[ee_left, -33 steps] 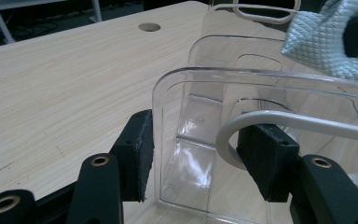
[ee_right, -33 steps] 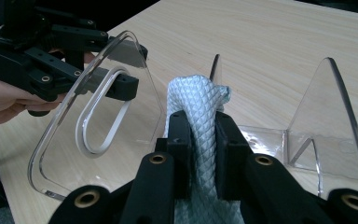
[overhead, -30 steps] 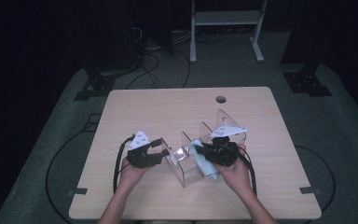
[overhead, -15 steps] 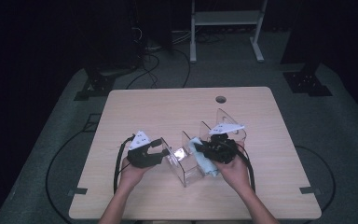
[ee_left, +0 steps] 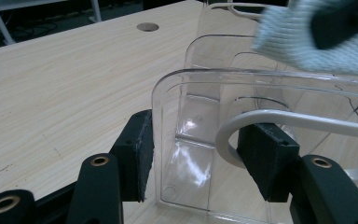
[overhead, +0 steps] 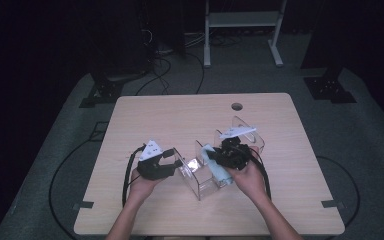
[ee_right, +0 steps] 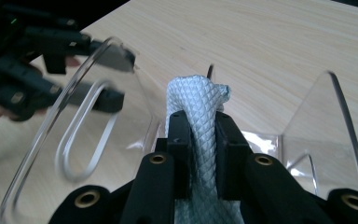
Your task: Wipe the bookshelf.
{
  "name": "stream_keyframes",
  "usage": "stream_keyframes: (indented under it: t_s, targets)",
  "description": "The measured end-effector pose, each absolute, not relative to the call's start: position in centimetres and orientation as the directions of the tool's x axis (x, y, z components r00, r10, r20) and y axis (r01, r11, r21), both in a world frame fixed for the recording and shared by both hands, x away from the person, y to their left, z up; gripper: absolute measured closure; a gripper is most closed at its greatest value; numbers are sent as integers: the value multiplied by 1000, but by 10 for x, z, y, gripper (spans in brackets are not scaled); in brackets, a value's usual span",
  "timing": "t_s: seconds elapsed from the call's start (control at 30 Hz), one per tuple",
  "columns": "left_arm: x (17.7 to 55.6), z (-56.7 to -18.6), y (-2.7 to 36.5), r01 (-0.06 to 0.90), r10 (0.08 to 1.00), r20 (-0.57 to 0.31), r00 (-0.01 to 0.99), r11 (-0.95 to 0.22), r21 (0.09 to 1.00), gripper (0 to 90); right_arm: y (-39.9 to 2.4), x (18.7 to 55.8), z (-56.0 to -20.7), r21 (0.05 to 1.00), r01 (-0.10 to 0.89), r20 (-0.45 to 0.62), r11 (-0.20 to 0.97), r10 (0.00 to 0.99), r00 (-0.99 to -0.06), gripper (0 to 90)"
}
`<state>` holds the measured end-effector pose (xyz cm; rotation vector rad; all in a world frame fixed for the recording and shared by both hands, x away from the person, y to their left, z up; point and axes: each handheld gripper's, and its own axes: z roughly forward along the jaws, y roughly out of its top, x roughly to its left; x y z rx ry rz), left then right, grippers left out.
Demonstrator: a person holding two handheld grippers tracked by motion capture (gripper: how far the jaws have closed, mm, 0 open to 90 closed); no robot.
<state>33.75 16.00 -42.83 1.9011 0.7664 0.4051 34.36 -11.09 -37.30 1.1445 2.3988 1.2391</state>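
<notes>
Dark floor surrounds the wooden table point(overhead: 180, 120), on which a clear bin point(overhead: 200, 172) is stood. One end wall of the bin is clamped by the left gripper point(ee_left: 193, 158), a jaw on each side. A pale blue cloth point(ee_right: 196, 121) is pinched tightly in the right gripper point(ee_right: 199, 126) and held over the bin's open top.

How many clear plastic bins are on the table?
2. The near bin is clamped at its wall by the left gripper; the far bin stands behind the right gripper.
</notes>
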Motion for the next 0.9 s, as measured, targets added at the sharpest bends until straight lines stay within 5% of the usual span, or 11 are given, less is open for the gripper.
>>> stream_keyframes:
  t_s: [0.3, 0.67, 0.9]
  targets:
    - [338, -428, 160, 333, 670, -58, 740, -291, 897, 461, -91, 379, -371, 728, 603, 207, 326, 733, -648, 783]
    - [337, -429, 160, 339, 669, -65, 740, -288, 896, 459, -108, 349, -371, 747, 564, 165, 353, 723, -671, 784]
    - [337, -429, 159, 330, 674, -53, 737, -290, 898, 462, -96, 371, -370, 727, 598, 198, 338, 731, -653, 785]
